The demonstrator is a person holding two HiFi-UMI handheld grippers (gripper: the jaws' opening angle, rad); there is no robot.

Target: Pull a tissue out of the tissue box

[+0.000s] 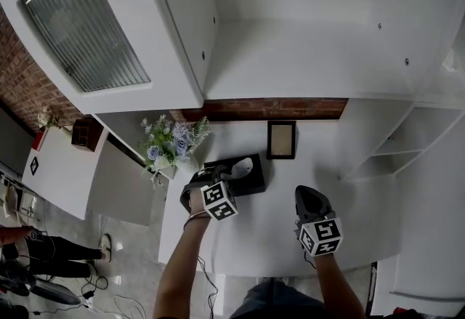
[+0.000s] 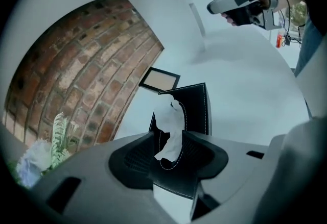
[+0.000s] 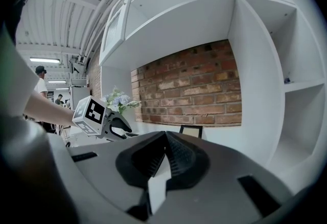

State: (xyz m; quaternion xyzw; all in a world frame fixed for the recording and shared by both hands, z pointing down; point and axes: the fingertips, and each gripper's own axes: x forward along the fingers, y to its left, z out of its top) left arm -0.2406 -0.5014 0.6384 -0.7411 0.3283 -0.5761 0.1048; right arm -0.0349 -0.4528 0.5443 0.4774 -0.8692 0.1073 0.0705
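Observation:
A black tissue box (image 1: 247,178) lies on the white tabletop (image 1: 290,237), with a white tissue (image 1: 245,165) sticking up from its slot. In the left gripper view the tissue (image 2: 168,128) hangs between the jaws of my left gripper (image 2: 171,137). The pads stand apart on either side of it and do not press it. The box (image 2: 196,105) lies just beyond. In the head view the left gripper (image 1: 227,177) reaches the box's near left end. My right gripper (image 1: 308,198) hovers to the right of the box, jaw tips together (image 3: 164,134), empty.
A small framed picture (image 1: 281,139) leans on the brick wall (image 1: 276,107) behind the box. A vase of pale flowers (image 1: 171,142) stands at the back left of the table. White shelving (image 1: 396,143) rises on the right and a cupboard (image 1: 109,27) hangs above left.

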